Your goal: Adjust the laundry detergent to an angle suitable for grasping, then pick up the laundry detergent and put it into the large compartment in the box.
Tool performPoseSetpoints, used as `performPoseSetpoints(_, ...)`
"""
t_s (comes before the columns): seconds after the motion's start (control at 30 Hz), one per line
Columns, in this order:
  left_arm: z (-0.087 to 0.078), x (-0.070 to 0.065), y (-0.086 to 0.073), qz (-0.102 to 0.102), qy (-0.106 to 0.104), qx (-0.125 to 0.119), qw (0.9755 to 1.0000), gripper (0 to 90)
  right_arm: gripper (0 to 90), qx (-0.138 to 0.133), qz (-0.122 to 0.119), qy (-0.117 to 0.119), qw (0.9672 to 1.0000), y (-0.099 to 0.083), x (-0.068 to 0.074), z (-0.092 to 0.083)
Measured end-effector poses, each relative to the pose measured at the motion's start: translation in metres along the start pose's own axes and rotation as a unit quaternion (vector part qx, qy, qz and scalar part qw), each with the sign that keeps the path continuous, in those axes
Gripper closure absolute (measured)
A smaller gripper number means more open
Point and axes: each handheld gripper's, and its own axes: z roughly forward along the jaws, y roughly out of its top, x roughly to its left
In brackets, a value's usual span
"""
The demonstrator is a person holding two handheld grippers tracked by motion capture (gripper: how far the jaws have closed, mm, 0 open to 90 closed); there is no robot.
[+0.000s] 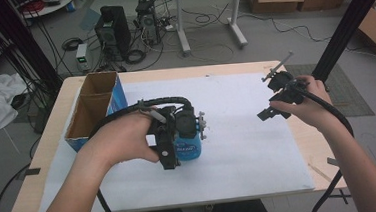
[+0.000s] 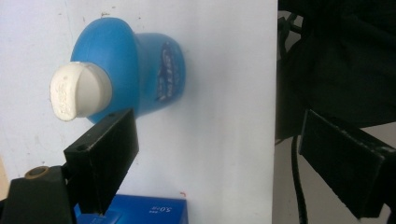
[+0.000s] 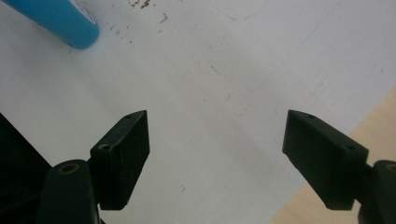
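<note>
From above, the blue bottle (image 1: 188, 147) stood on the white sheet (image 1: 249, 147), just beside the left gripper (image 1: 171, 152); the right gripper (image 1: 271, 107) hung well apart. In the left gripper view, jaws gaped wide, the bottle (image 2: 135, 74) beyond one jaw, ungripped. In the right gripper view, its jaws stood wide, empty.

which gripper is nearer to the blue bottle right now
Left. The left gripper hovers right over the blue bottle, jaws open, while the right gripper is well off to its side above the white sheet.
</note>
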Motion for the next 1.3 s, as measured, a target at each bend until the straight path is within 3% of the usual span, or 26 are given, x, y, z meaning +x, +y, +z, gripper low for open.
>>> performPoseSetpoints(0.7,-0.008,0.004,-0.005,-0.008,0.009,-0.007,0.9999,12.7,22.1,-0.006,-0.009,0.004,0.9999,0.001,-0.001,0.000)
performPoseSetpoints(1.03,-0.013,0.017,0.000,-0.008,0.008,-0.013,0.9998,12.7,22.2,-0.008,-0.014,0.004,0.9999,0.002,0.001,0.001)
performPoseSetpoints(1.3,-0.009,0.036,0.008,-0.013,0.004,-0.017,0.9998,12.8,22.2,-0.005,-0.016,0.005,0.9998,0.000,-0.001,0.003)
